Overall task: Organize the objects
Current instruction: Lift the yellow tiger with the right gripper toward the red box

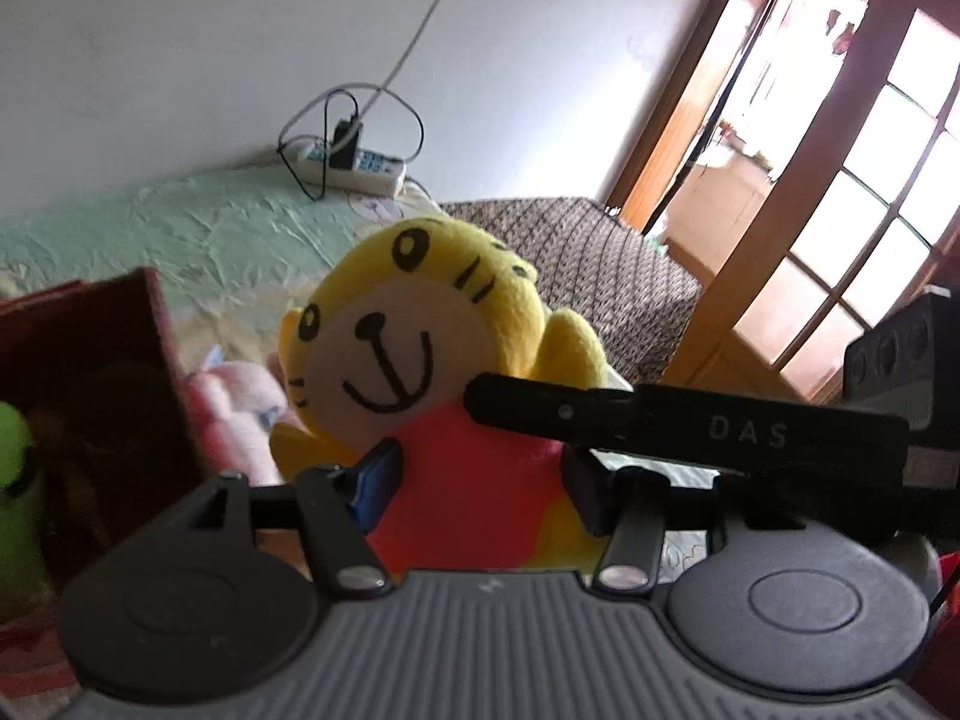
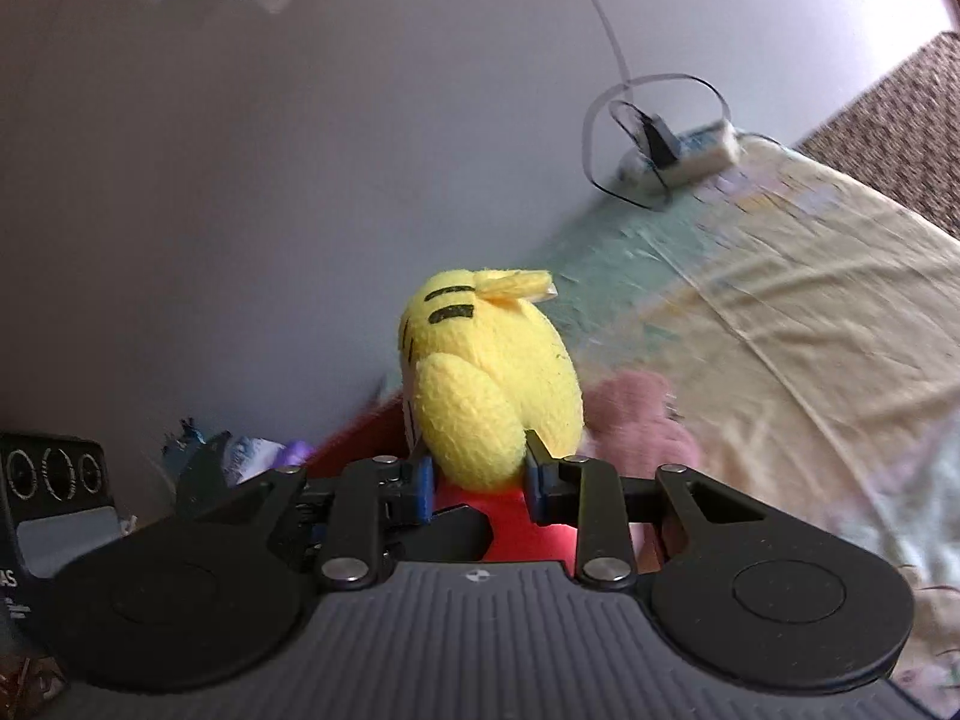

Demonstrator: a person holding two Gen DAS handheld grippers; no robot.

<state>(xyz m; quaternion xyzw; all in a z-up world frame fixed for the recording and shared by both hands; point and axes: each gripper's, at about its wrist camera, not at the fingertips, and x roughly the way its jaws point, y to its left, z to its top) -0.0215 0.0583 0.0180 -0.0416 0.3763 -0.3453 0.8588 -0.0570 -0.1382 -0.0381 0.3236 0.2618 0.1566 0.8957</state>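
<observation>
Bed [image 1: 198, 228]: a wide surface under a pale green and cream sheet, running to a white wall [image 1: 180, 48]; it serves as the sorting ground. A brown knitted blanket [image 1: 600, 276] covers its far end, beside a wooden glazed door [image 1: 840, 228].

Red box [image 1: 102, 384]: an open container at the left of the left wrist view, with something green [image 1: 15, 468] at its near edge. Judged the likely receptacle for the loose toys, though its contents cannot be made out.

Tiger plush [image 1: 414, 354]: yellow head, cream face, red body. It is off the sheet, carried between both tools above the bed, with the box to the left. Seen face-on from the left wrist and from behind in the right wrist view [image 2: 498, 384].

Left gripper [image 1: 474, 489]: closed on the red torso, blue pad on one flank and black pad on the other, the soft body squeezed between them. A grip low on the trunk keeps the heavier head upright.

Right gripper [image 2: 480, 489]: pads pressed in at the base of the yellow head, where it meets the red body. Its finger crosses the left wrist view [image 1: 540, 414] at the toy's shoulder. Holding from the opposite side steadies a limp object that one pinch would let swing.

Pink plush [image 1: 240, 396]: lying on the sheet below and behind the tiger, not yet sorted.

Power strip [image 1: 354, 165]: white, with a black plug and looped cable, resting on the bed against the wall, well apart from the toys.
</observation>
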